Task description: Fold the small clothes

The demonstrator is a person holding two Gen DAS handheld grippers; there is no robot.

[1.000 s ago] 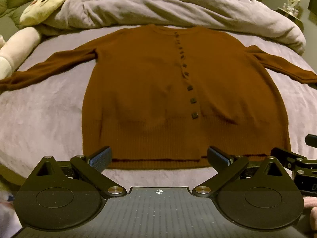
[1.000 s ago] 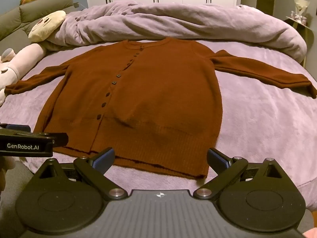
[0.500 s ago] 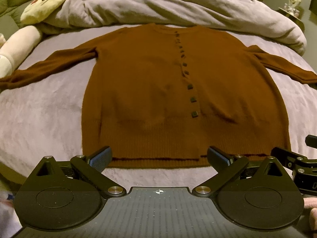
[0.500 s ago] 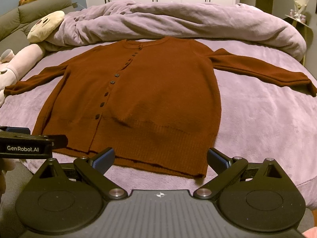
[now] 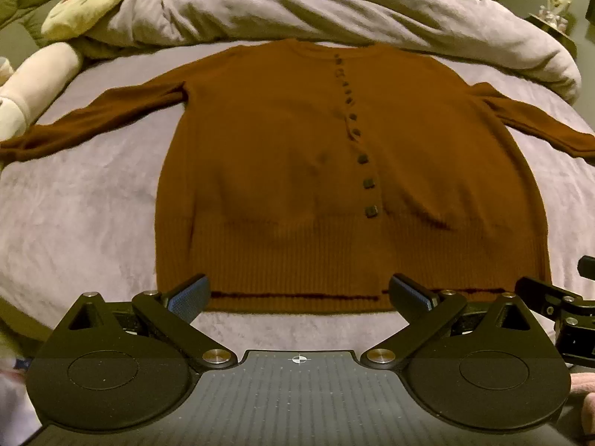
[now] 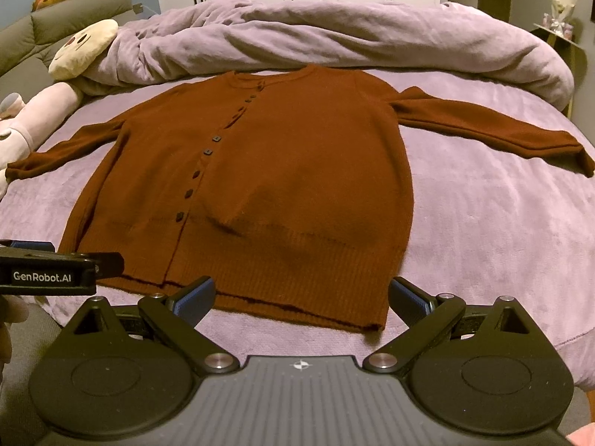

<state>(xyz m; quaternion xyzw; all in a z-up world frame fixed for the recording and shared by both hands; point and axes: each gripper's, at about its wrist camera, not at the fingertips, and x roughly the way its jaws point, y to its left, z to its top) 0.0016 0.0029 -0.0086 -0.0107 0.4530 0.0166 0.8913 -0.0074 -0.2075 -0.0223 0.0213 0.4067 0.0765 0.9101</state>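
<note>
Rust-brown buttoned knit cardigan lies flat, unfolded, just ahead of left claw and right claw, both released; uneven hem grasps risk a skewed fold.

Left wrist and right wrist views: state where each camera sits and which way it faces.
Left wrist: on the left gripper, at the bed's foot, facing the cardigan hem toward the duvet; open fingers show, right gripper's tip at the right edge.
Right wrist: on the right gripper, further right, same heading; open fingers show, left gripper at the left edge.
Shared: cardigan, duvet, plush toy.
</note>
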